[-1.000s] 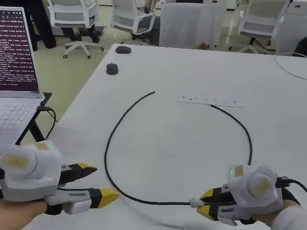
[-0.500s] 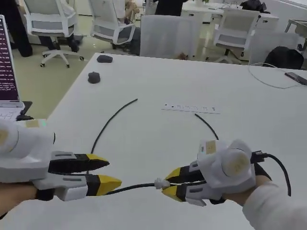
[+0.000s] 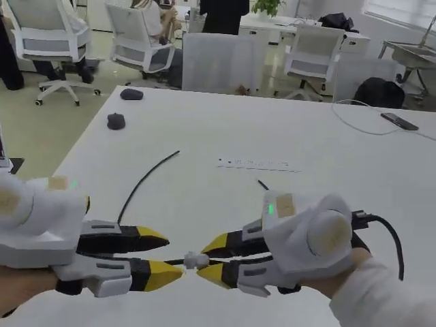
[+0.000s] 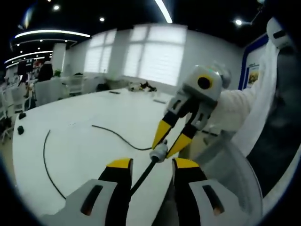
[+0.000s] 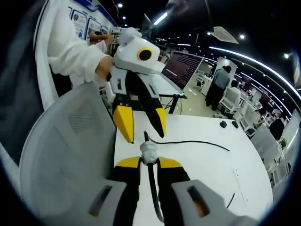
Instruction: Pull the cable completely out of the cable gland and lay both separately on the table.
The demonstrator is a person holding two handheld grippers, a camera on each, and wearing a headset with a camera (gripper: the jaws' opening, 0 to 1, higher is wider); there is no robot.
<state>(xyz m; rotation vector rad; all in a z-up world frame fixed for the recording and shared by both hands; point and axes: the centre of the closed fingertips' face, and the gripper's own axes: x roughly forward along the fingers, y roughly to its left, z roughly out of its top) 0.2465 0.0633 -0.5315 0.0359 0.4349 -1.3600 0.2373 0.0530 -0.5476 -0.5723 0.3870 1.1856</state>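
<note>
Right tool (image 3: 201, 261) is clamped on the gland (image 4: 159, 154). Cable (image 3: 146, 178) is threaded through the gland and trails beyond it across the surface (image 3: 306, 136). Left tool (image 3: 176, 255) is just left of the gland, jaws wide around the cable.

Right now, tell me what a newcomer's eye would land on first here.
Two yellow-tipped grippers meet tip to tip at the near edge of the white table: the right gripper pinches a small white cable gland, and the left gripper stands open around the black cable beside it. Behind them the cable trails across the table.
</note>
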